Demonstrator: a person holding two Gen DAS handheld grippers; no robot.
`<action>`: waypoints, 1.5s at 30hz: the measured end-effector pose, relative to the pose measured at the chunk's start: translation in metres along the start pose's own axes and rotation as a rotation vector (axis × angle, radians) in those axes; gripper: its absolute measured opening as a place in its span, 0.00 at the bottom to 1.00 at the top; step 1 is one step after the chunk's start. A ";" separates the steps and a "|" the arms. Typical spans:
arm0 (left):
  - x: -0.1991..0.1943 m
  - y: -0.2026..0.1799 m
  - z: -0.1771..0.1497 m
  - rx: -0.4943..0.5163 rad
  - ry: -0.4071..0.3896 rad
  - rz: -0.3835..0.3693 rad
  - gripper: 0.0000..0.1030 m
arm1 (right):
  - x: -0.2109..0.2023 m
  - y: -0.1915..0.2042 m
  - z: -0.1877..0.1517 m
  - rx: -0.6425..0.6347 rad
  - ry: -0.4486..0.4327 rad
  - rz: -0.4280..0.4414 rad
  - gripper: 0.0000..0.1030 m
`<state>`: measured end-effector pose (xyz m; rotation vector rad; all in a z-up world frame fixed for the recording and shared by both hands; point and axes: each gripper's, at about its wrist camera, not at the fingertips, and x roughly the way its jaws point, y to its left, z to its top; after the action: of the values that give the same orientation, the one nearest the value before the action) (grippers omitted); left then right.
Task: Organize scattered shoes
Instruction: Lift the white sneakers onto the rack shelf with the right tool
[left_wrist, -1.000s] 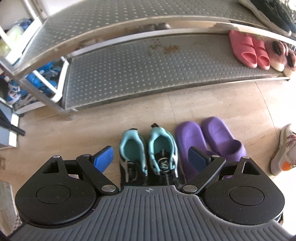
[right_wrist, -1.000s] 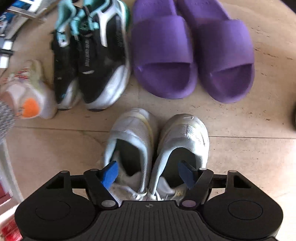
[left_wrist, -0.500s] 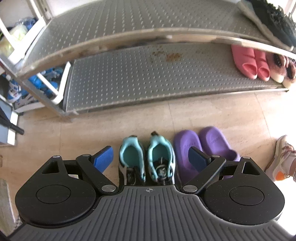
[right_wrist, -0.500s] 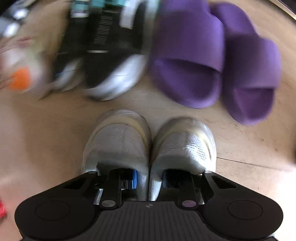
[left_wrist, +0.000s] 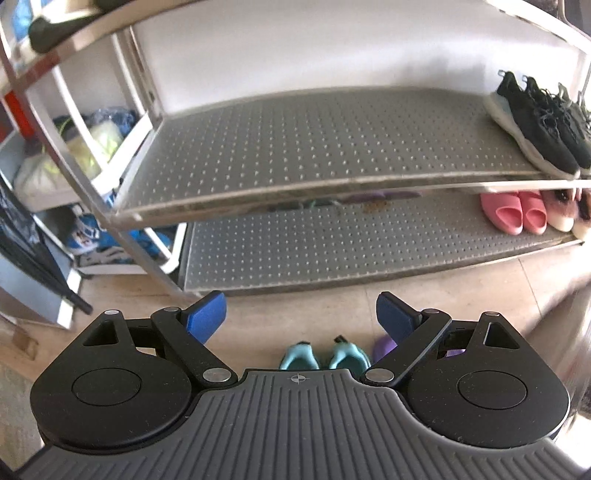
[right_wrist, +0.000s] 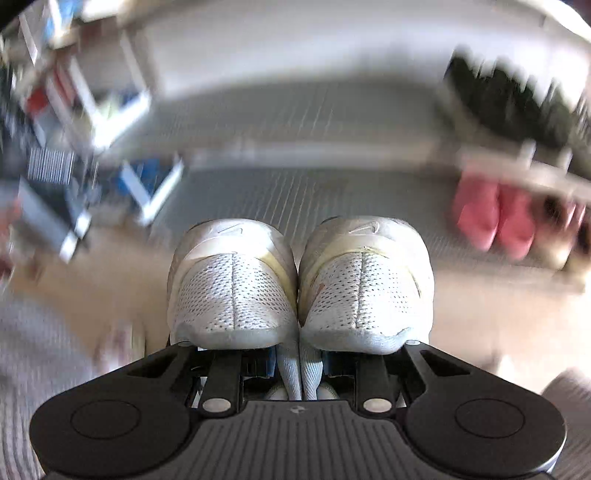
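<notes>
My right gripper (right_wrist: 298, 363) is shut on a pair of white mesh sneakers (right_wrist: 299, 284), pinching their inner collars together; the pair hangs lifted, toes pointing at the shoe rack (right_wrist: 295, 122). That view is blurred by motion. My left gripper (left_wrist: 301, 319) is open and empty, held above the floor in front of the rack's shelves (left_wrist: 295, 162). Below it, the heels of the teal and black sneakers (left_wrist: 321, 356) and a bit of a purple slide (left_wrist: 384, 347) show on the floor.
Black sneakers (left_wrist: 535, 122) stand at the right of the middle shelf. Pink slides (left_wrist: 513, 214) and furry slippers (left_wrist: 569, 210) stand at the right of the lower shelf (left_wrist: 332, 243). A white side unit (left_wrist: 92, 155) with bags stands at the left.
My right gripper shut on the white sneakers, lifted them off the floor and swung them toward the rack. My left gripper rose and tilted up, staying open.
</notes>
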<state>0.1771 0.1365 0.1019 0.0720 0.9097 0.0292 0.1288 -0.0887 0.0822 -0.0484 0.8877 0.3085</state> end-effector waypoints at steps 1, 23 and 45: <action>0.005 -0.005 0.004 -0.008 -0.014 -0.006 0.90 | 0.007 -0.009 0.016 -0.006 -0.034 -0.009 0.24; 0.105 -0.075 0.089 0.004 0.022 0.053 0.89 | 0.146 -0.091 0.172 0.014 -0.376 -0.207 0.86; 0.103 -0.072 0.089 -0.103 0.041 -0.008 0.91 | 0.200 -0.070 0.148 -0.097 -0.234 -0.049 0.59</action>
<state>0.3101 0.0655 0.0693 -0.0285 0.9480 0.0703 0.3787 -0.0820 0.0157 -0.1216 0.6378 0.3046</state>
